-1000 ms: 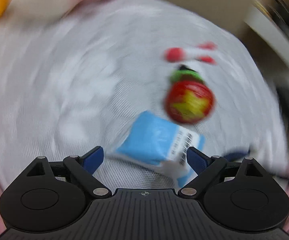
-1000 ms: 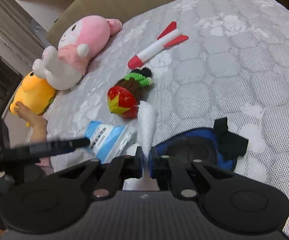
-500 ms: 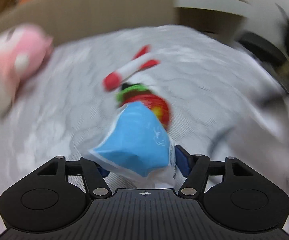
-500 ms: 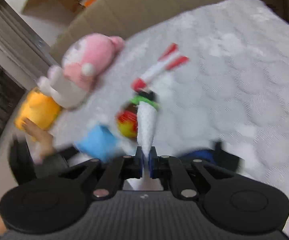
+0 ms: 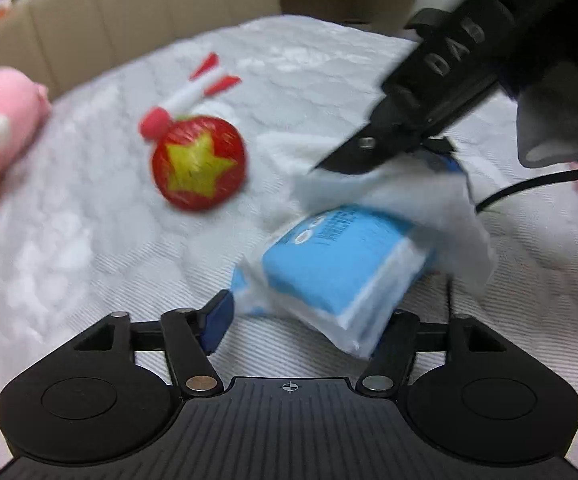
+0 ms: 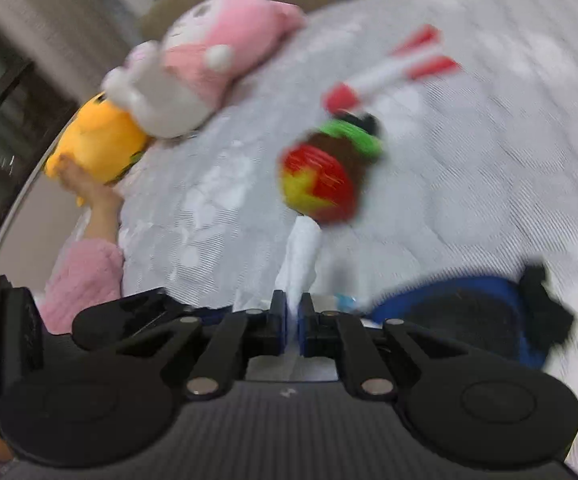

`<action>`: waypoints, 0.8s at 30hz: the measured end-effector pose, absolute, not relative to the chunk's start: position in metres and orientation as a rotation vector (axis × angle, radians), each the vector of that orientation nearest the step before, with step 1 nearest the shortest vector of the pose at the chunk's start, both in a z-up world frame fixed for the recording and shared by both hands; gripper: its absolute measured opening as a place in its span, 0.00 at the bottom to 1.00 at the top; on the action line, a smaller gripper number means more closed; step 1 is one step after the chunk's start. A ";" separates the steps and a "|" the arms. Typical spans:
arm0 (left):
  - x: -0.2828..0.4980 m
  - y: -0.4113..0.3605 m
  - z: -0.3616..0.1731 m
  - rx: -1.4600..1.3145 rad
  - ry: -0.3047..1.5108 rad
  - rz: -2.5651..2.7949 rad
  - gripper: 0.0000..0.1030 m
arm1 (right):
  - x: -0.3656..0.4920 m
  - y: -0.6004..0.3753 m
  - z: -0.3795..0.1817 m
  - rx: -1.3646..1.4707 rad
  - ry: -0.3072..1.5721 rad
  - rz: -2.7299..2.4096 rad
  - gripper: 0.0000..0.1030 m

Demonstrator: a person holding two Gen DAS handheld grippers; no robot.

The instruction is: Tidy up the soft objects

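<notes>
Blue-and-white plastic wraps the tissue pack (image 5: 341,264), and the left gripper (image 5: 301,320) is clamped around its near end, lifting it clear of the quilted bed (image 5: 89,240). The pack's long axis runs away from that gripper and toward the right edge of the bed, straight at the right gripper (image 5: 369,152), which comes in from the upper right of the left wrist view. The right gripper (image 6: 293,320) is pinched tight on a white tissue (image 6: 301,256); in its own view the sheet stands up between the closed pads, and in the left view it drapes over the far end of the pack (image 5: 409,204). Whether the tissue is coming out of the pack or only lying against it, I cannot tell through the blur.

So the two grippers are close together, joined by pack and tissue, and the coming move likely turns on pulling apart along the pack's long axis.

Farther up the bed lie a red ball with a yellow star (image 5: 199,168) and a white-and-red rocket toy (image 5: 197,92), well apart from both grippers. A pink plush (image 6: 217,60) and a yellow plush (image 6: 97,140) sit by the left edge, where a hand (image 6: 85,184) in a pink sleeve touches the yellow one. A dark blue-rimmed item (image 6: 461,312) lies just beside the right gripper. No basket or box for the things shows.
</notes>
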State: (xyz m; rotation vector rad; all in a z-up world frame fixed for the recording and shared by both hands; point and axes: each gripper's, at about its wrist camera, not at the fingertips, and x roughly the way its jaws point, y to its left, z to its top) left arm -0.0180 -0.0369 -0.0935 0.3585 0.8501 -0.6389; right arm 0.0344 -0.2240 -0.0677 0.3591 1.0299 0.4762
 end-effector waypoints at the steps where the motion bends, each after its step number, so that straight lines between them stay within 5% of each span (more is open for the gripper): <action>1: -0.017 -0.036 -0.092 0.325 0.872 -0.680 0.71 | 0.030 -0.229 -0.070 0.335 1.041 0.448 0.07; 4: -0.015 -0.028 -0.086 0.181 0.968 -0.776 0.89 | 0.017 -0.239 -0.075 0.242 1.072 0.391 0.06; 10: -0.002 -0.010 -0.087 -0.063 1.135 -0.739 0.90 | 0.005 -0.257 -0.056 0.290 1.050 0.406 0.06; 14: 0.032 -0.022 -0.112 -0.106 1.174 -0.619 0.90 | 0.022 -0.253 -0.030 0.593 0.955 0.601 0.06; 16: 0.036 -0.036 -0.114 -0.074 1.134 -0.637 0.83 | 0.033 -0.242 -0.024 0.680 0.905 0.692 0.06; 24: 0.027 -0.044 -0.111 0.083 1.024 -0.668 0.71 | 0.041 -0.201 -0.062 0.175 1.024 0.524 0.08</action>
